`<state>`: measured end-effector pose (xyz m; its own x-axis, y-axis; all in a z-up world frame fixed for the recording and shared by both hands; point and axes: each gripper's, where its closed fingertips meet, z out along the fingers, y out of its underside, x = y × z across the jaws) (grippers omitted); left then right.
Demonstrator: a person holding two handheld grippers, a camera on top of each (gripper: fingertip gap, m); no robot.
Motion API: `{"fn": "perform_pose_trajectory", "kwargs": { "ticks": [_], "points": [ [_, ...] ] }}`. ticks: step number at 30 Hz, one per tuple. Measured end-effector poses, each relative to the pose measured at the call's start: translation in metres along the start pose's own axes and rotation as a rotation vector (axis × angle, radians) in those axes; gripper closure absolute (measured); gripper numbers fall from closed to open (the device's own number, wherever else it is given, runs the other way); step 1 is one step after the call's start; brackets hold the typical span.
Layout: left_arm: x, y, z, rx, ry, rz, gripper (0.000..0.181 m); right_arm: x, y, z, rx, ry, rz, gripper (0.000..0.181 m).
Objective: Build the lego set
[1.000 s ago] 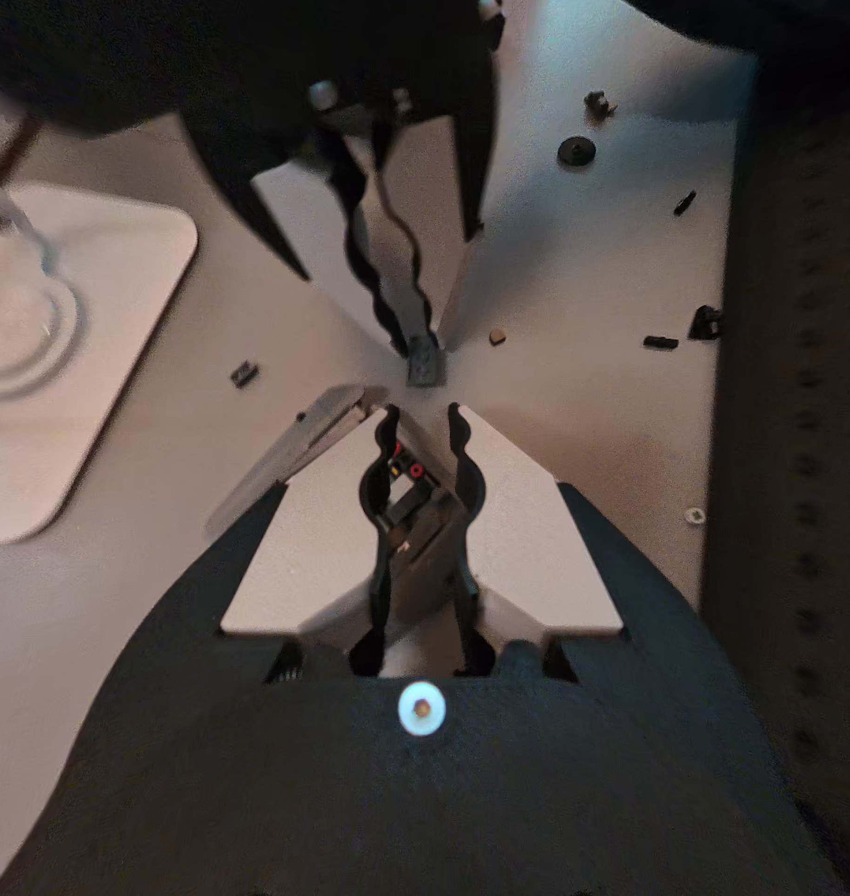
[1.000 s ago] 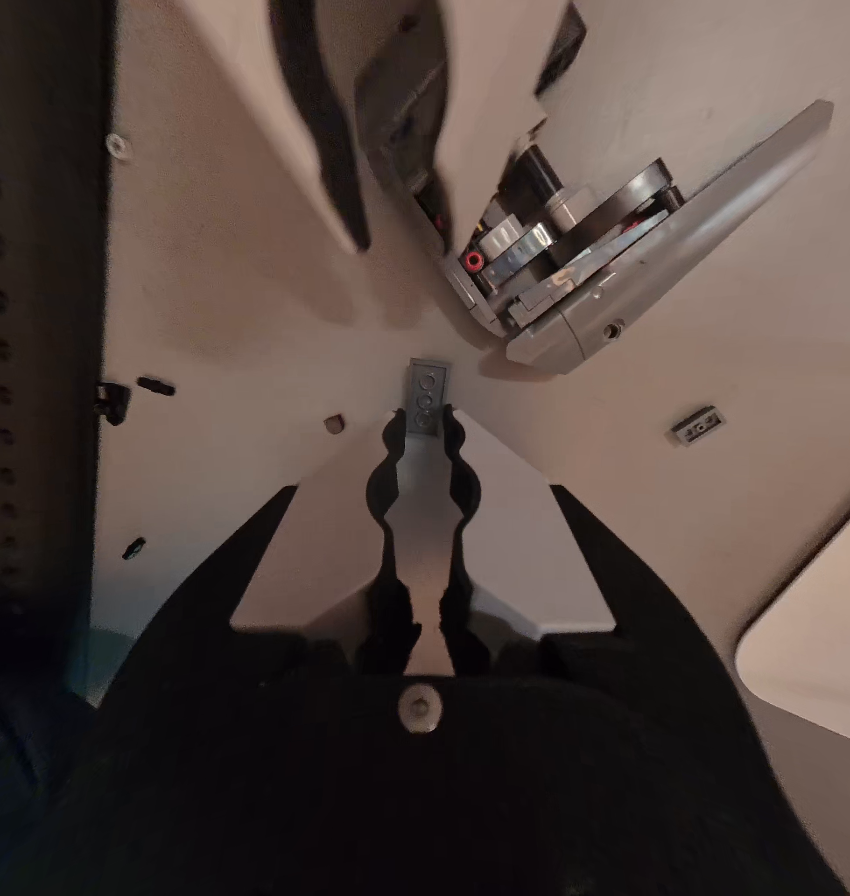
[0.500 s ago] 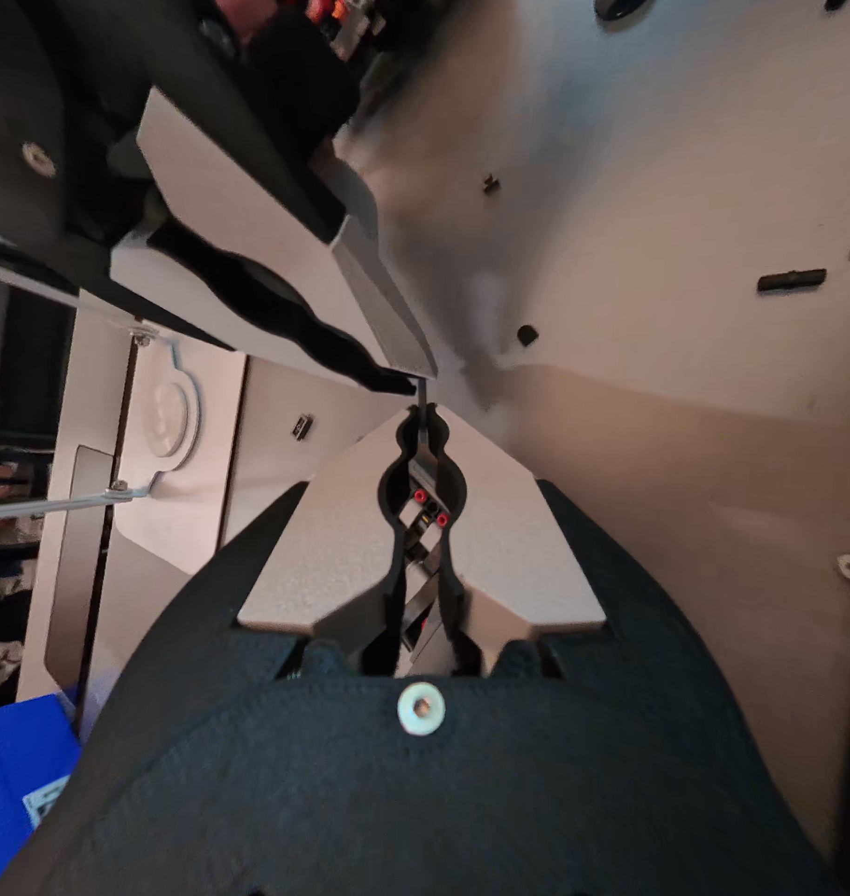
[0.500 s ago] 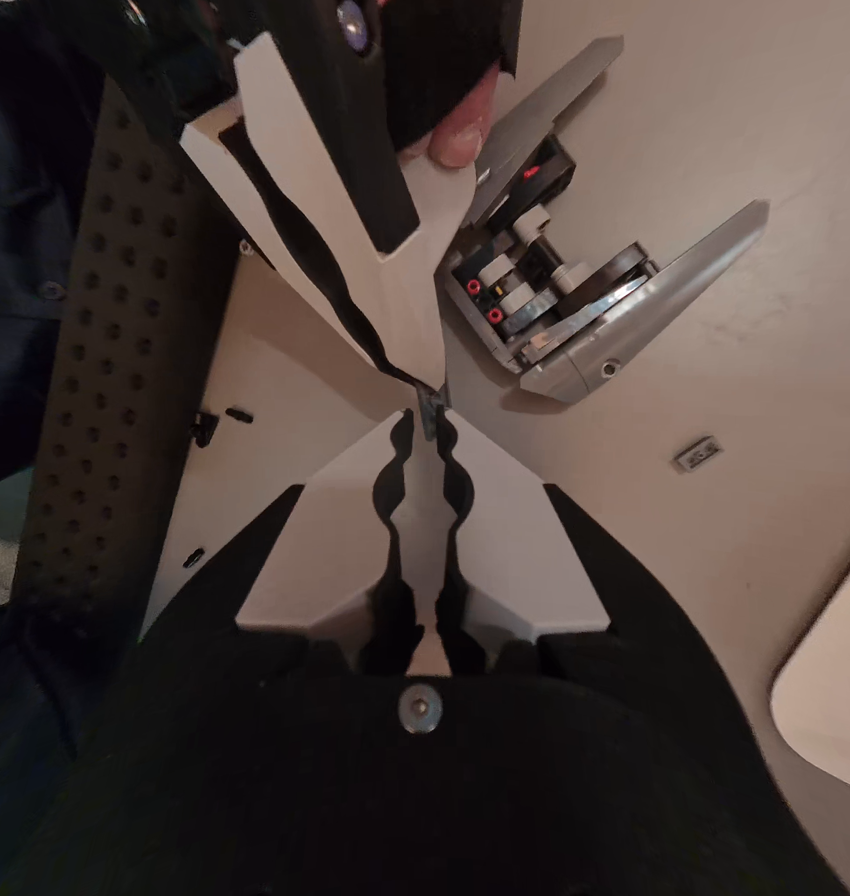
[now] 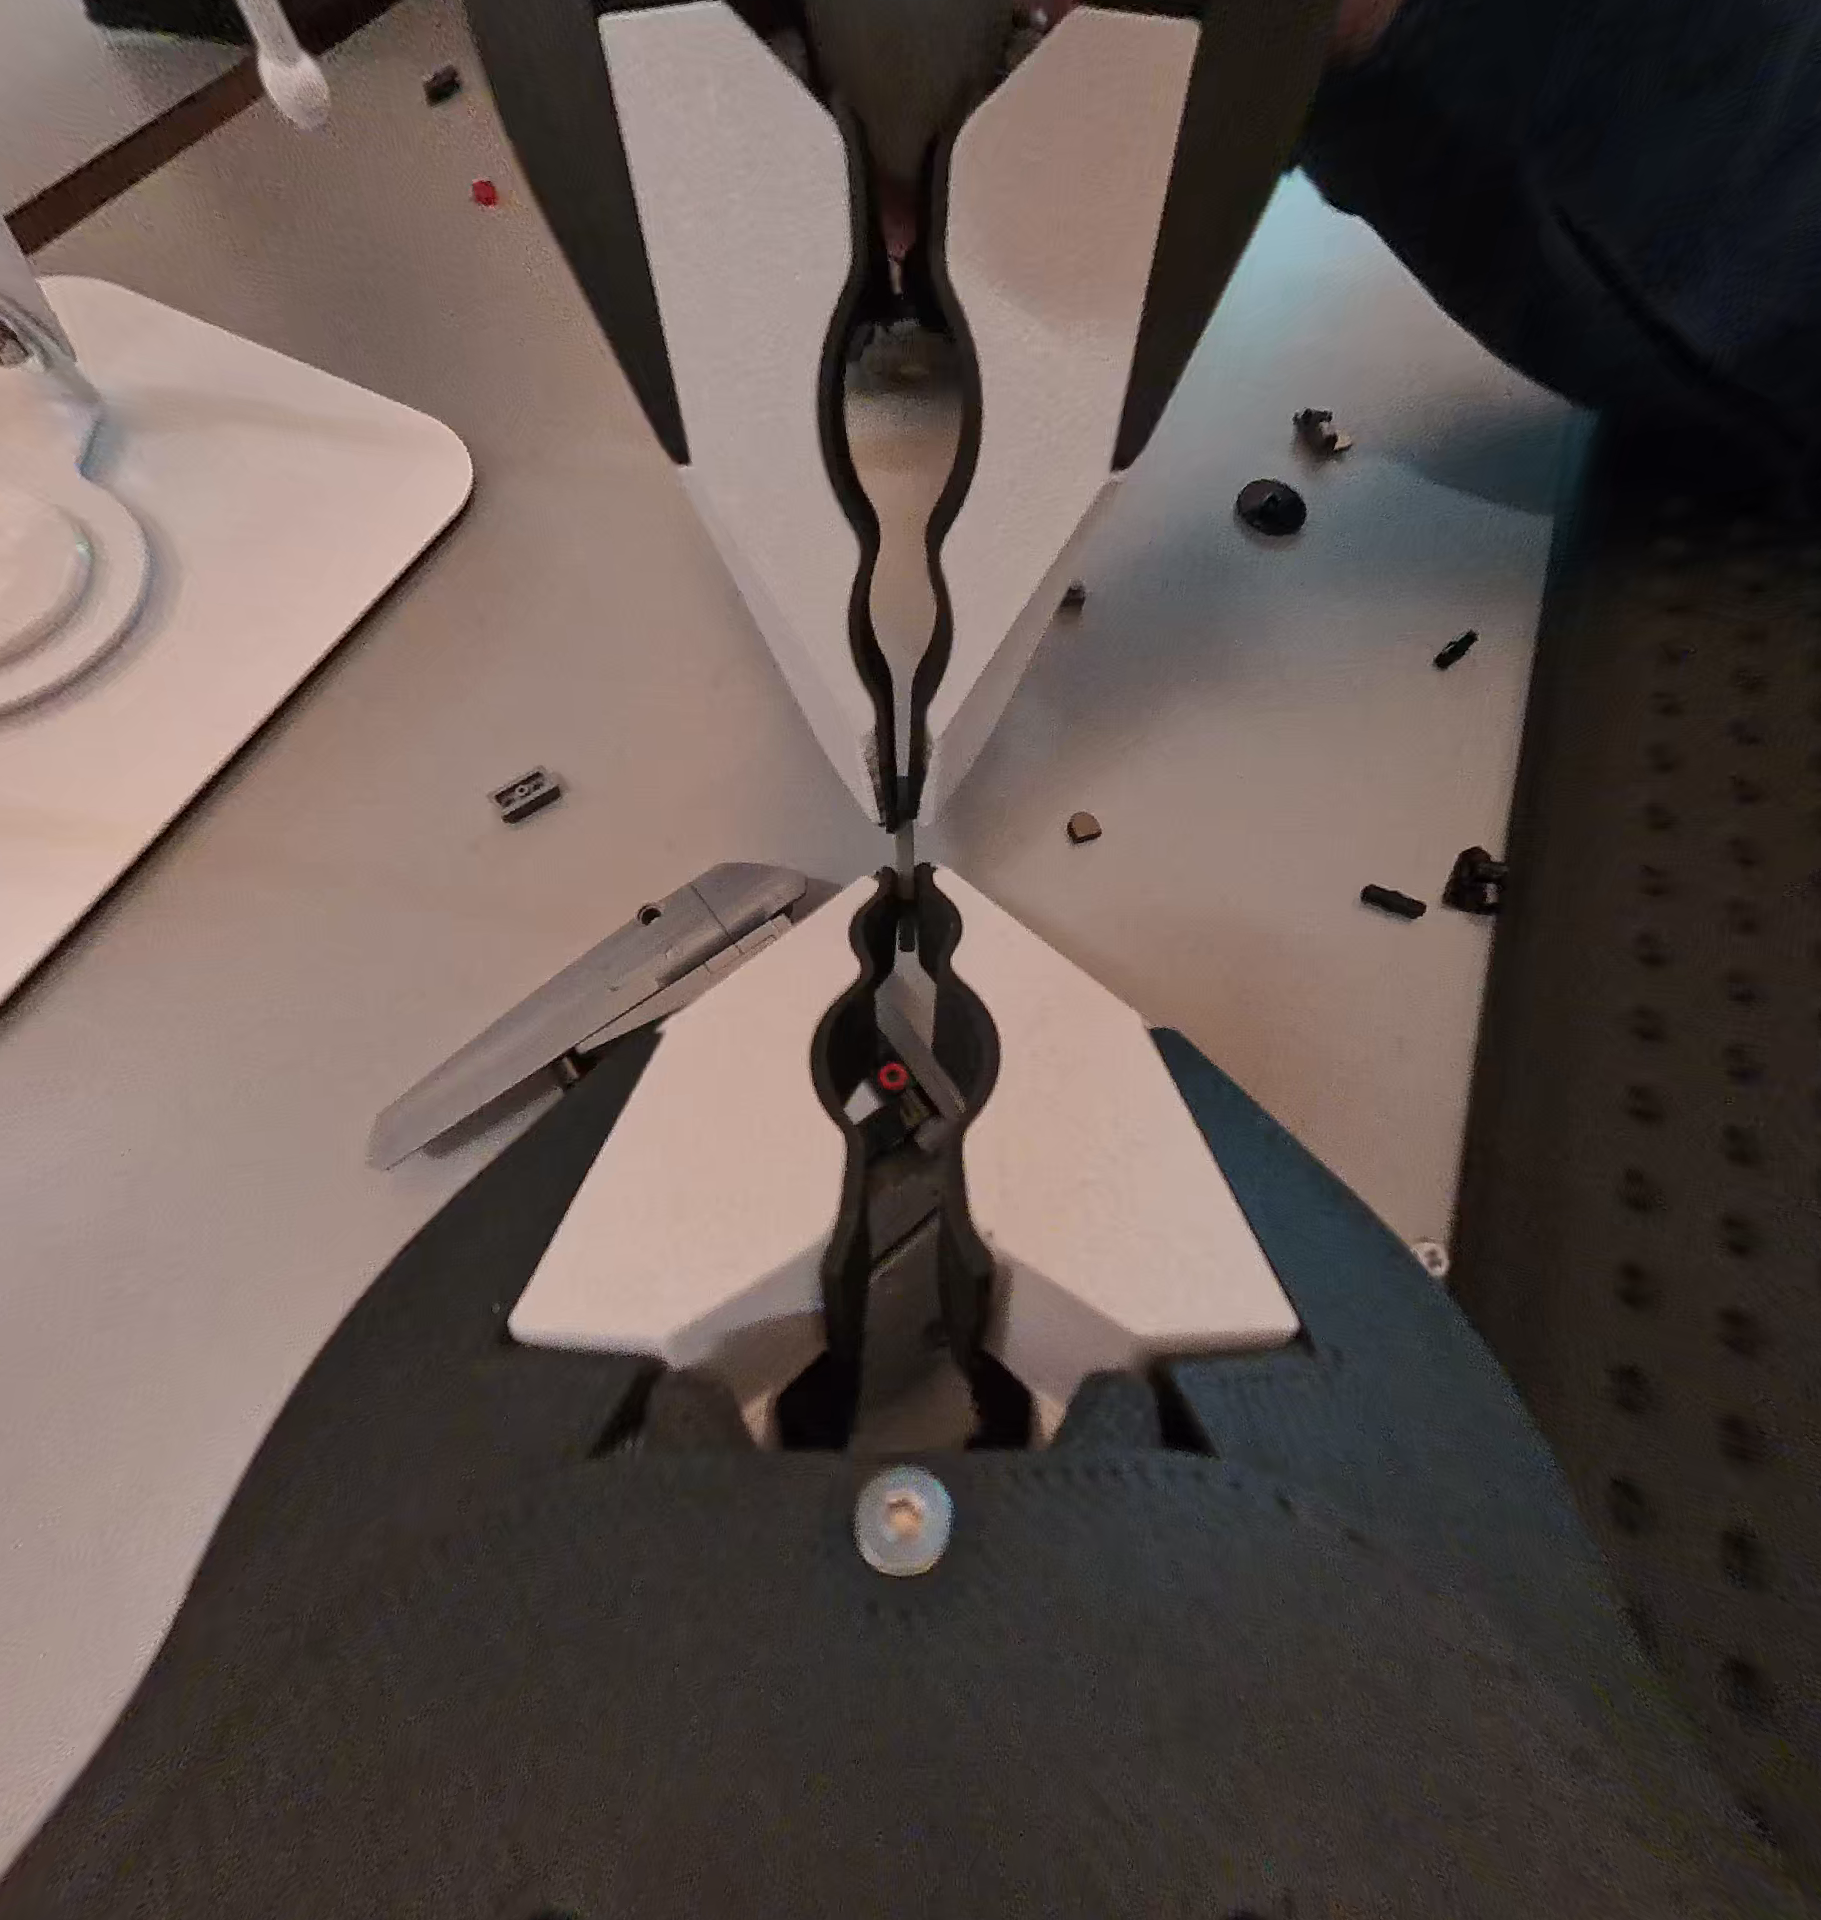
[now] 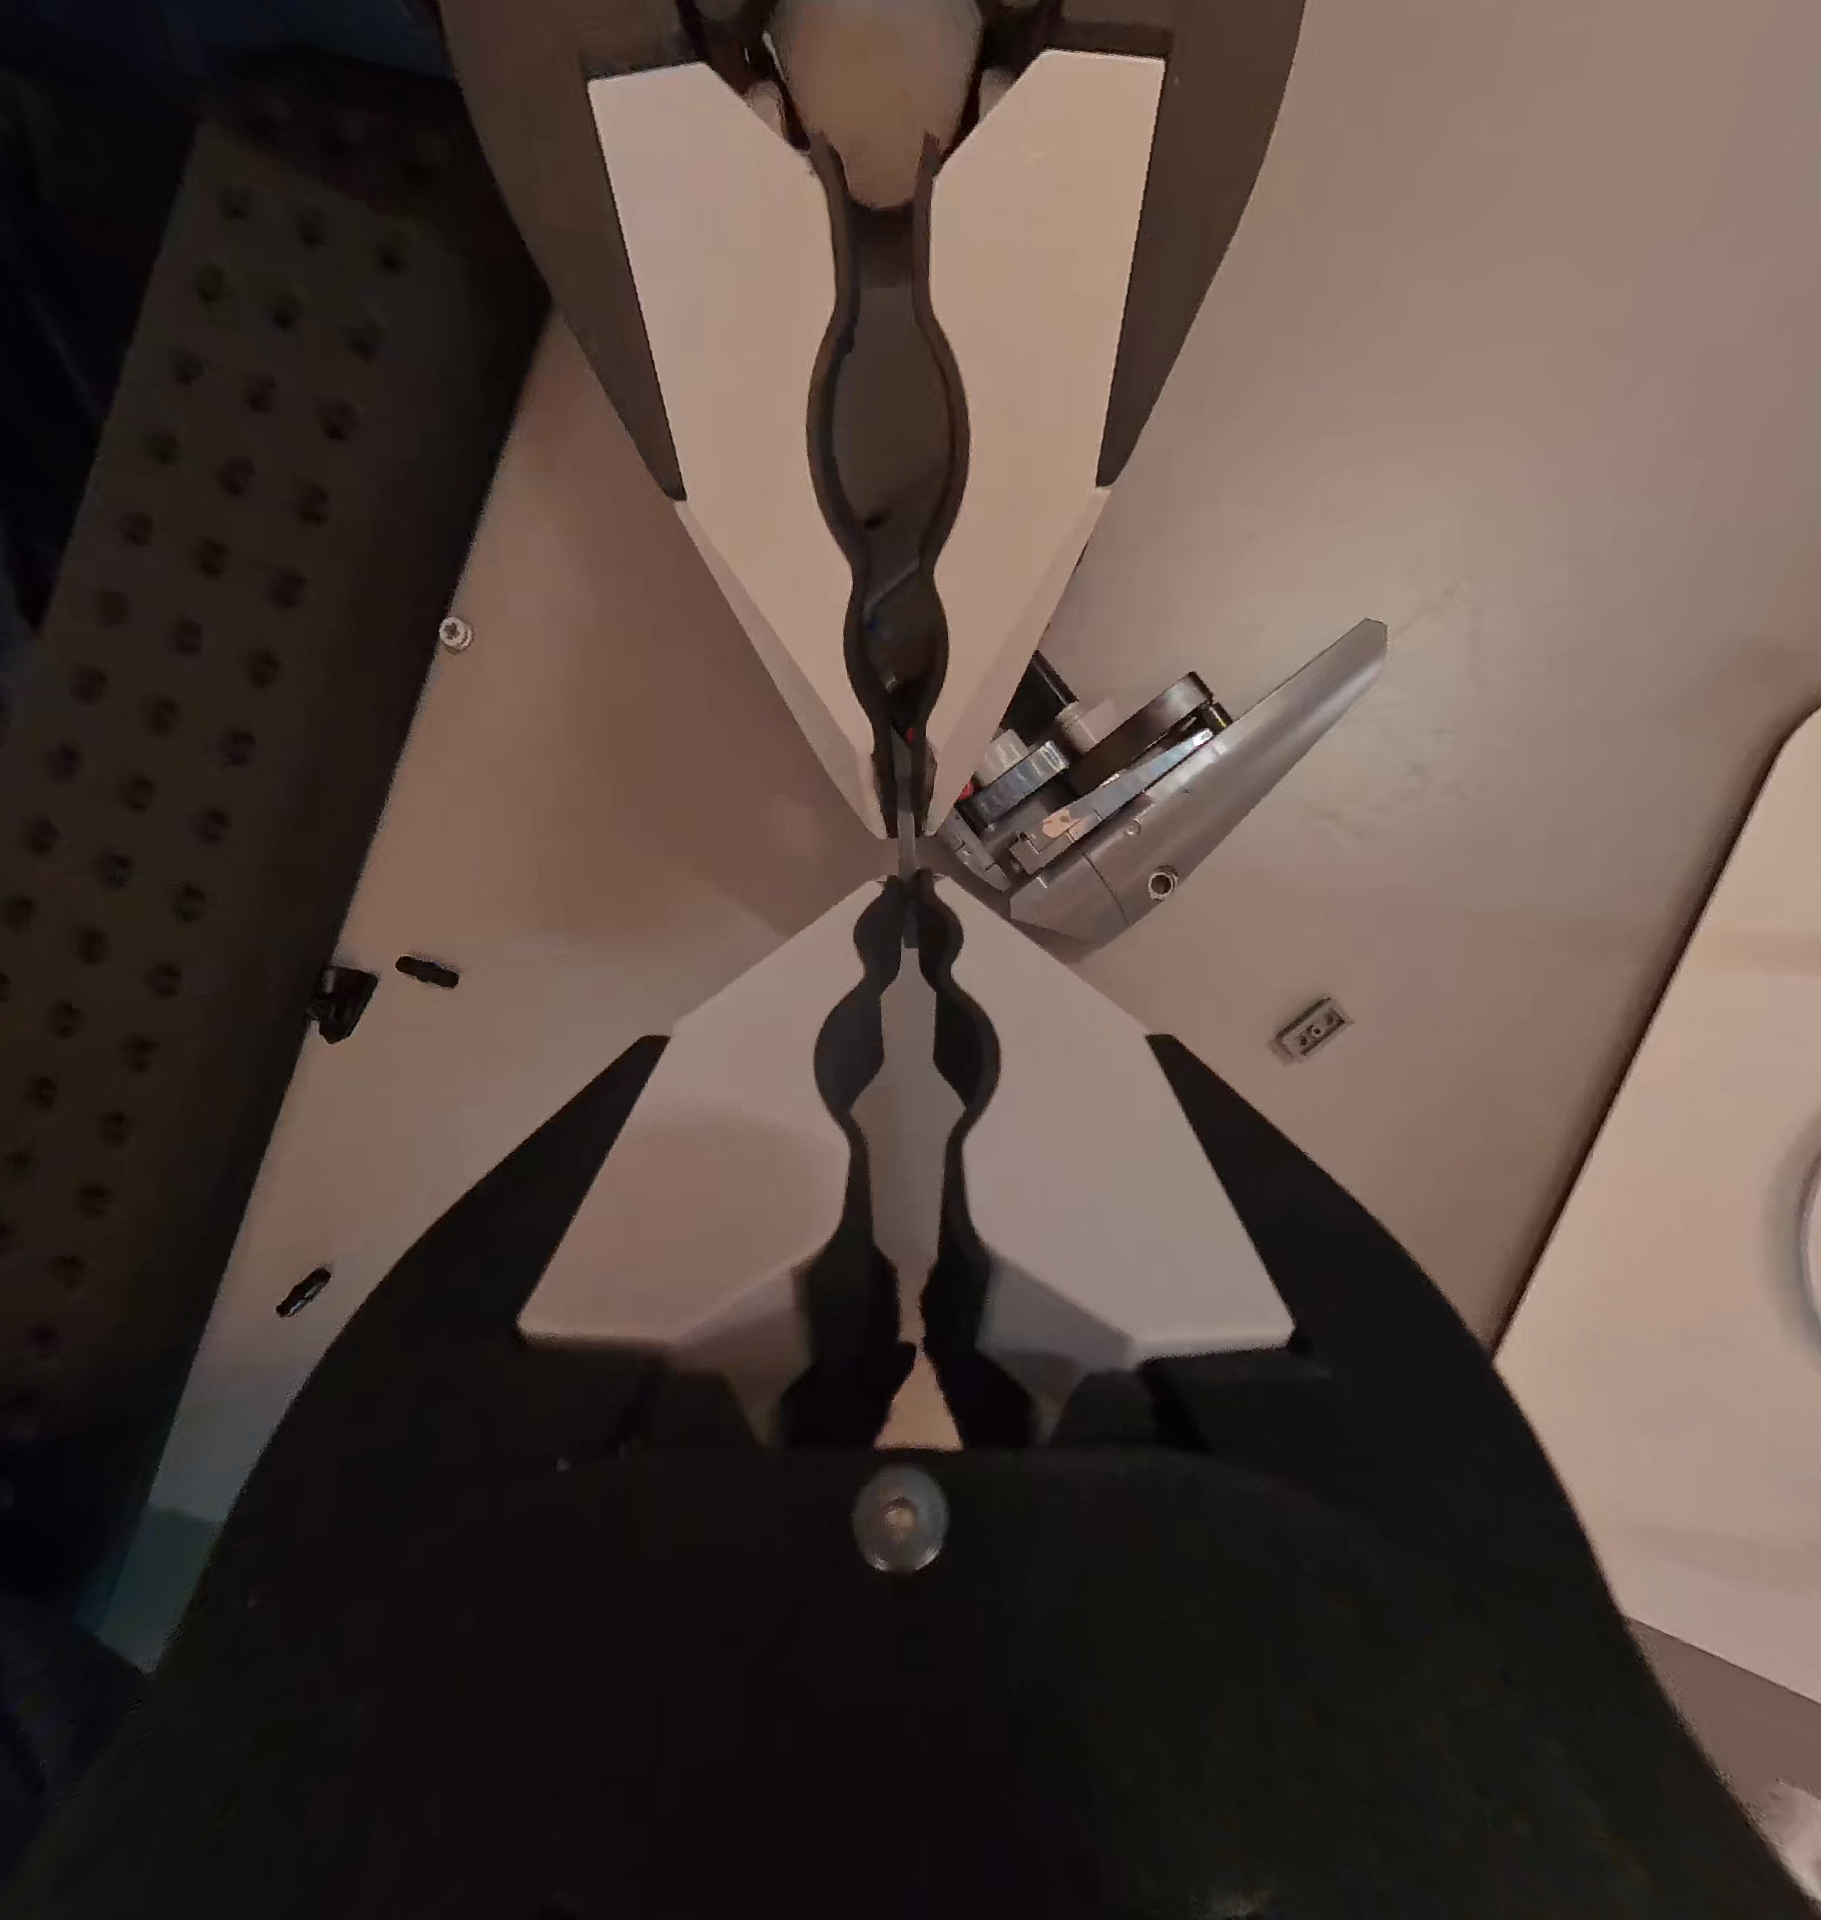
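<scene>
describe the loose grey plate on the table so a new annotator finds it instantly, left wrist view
Start at the big white base plate on the table's left. Just off its right edge, above the grey wing-shaped lego assembly, lies one small dark grey plate. It is flat, rectangular and studded, unlike the black bits and the tan piece on the far side of the grippers.

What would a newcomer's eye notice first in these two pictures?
First, the two tools meeting tip to tip at the centre, the left tool and the right tool both pinching one thin grey plate. Next, the grey lego model beside the tips, and small black pieces on the table.
</scene>
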<state>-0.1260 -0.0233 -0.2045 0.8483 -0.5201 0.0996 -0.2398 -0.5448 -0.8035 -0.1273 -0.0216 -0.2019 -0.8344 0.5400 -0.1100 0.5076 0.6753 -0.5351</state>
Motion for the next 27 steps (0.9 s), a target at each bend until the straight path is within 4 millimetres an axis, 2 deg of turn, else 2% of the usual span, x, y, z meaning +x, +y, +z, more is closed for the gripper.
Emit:
{"fn": "perform_pose_trajectory", "kwargs": {
  "ticks": [4,6,8,13,20,27],
  "points": [
    [-0.003,-0.007,-0.008,0.067,0.021,-0.083,0.18,0.002,-0.001,0.001,0.005,0.006,0.006,0.167],
    [-0.002,-0.005,-0.011,0.083,0.044,-0.147,0.18,0.002,-0.002,0.006,-0.001,0.019,-0.018,0.169],
    [-0.002,0.002,-0.012,0.08,0.049,-0.204,0.18,0.004,-0.007,0.011,0.004,0.025,-0.031,0.178],
    [-0.001,0.017,-0.015,0.059,0.046,-0.27,0.179,0.001,-0.009,0.027,-0.016,-0.004,-0.023,0.18],
    [-0.003,0.019,-0.017,0.013,-0.061,-0.123,0.174,0.001,-0.002,0.033,-0.1,0.026,-0.048,0.181],
    [-0.001,0.03,-0.011,-0.06,-0.056,-0.106,0.179,0.001,-0.003,0.037,-0.106,0.027,-0.059,0.181]
  ]
}}
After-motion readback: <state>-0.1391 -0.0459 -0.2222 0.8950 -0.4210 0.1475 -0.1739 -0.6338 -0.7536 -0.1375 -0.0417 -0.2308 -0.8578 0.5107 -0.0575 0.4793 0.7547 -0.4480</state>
